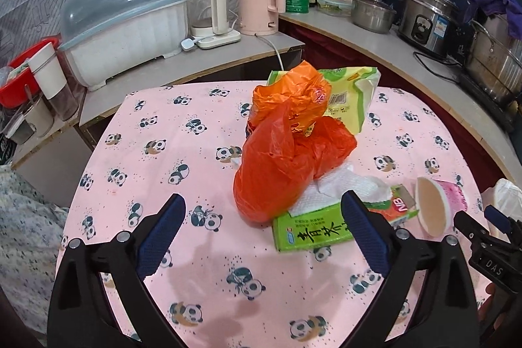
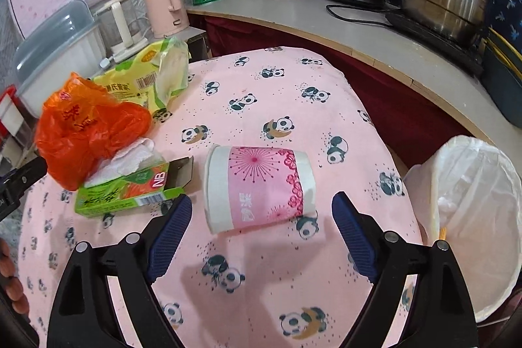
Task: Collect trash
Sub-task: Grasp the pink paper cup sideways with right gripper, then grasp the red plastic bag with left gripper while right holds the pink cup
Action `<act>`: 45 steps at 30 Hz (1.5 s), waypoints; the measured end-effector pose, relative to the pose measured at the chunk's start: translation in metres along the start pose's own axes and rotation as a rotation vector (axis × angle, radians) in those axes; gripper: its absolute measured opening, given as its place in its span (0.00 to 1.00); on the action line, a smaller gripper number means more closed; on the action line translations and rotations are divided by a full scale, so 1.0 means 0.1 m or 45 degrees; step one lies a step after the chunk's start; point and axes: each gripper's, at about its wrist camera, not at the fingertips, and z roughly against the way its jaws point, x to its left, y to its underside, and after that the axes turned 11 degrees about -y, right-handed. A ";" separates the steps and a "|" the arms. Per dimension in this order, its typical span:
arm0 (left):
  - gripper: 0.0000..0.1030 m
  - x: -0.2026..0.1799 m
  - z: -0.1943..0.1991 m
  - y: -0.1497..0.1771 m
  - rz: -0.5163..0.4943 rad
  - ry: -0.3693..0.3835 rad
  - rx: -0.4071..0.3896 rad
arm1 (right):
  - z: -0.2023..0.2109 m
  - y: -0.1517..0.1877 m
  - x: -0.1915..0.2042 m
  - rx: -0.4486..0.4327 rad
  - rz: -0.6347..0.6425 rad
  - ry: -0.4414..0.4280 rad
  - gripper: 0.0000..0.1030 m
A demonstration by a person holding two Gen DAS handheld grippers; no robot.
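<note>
On the pink panda-print tablecloth [image 2: 261,93] a pink-and-white paper cup [image 2: 257,188] lies on its side, its long axis running left to right across the right wrist view, the open mouth facing left toward a green cardboard box [image 2: 127,194] (one end flap hangs open). The right gripper [image 2: 261,234] hovers just short of the cup with its 2 blue-padded fingers [image 2: 169,237] spread wide, empty, the cup lying ahead between them. A crumpled white paper towel [image 2: 130,158] rests on the box, and a crumpled orange plastic bag [image 2: 88,126] sits against it, with a yellow-green plastic wrapper [image 2: 153,77] behind. The left gripper [image 1: 261,234] is likewise spread apart and holding nothing, aimed at the orange bag and box. A white-lined trash bin [image 2: 473,211] stands just beside the table's right edge.
</note>
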 end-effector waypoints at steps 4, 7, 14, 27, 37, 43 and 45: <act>0.89 -0.07 -0.19 -0.03 -0.022 0.026 0.043 | -0.16 -0.06 0.01 0.015 0.038 0.060 0.83; 0.88 -0.13 -0.28 -0.02 -0.041 0.046 0.059 | -0.30 -0.08 -0.01 0.051 0.049 0.081 0.84; 0.59 -0.25 -0.37 -0.02 -0.068 0.079 0.090 | -0.46 -0.05 -0.09 0.094 0.007 0.040 0.84; 0.19 -0.28 -0.11 0.05 -0.048 0.113 0.074 | -0.15 0.00 -0.11 0.030 -0.045 -0.027 0.77; 0.11 -0.49 0.38 0.11 -0.060 0.183 0.012 | 0.27 0.10 -0.27 -0.024 -0.097 -0.057 0.71; 0.07 -0.71 0.70 0.16 -0.096 0.246 -0.025 | 0.52 0.18 -0.33 -0.062 -0.110 -0.066 0.71; 0.03 -0.80 0.79 0.17 -0.107 0.268 -0.033 | 0.62 0.19 -0.37 -0.082 -0.120 -0.069 0.71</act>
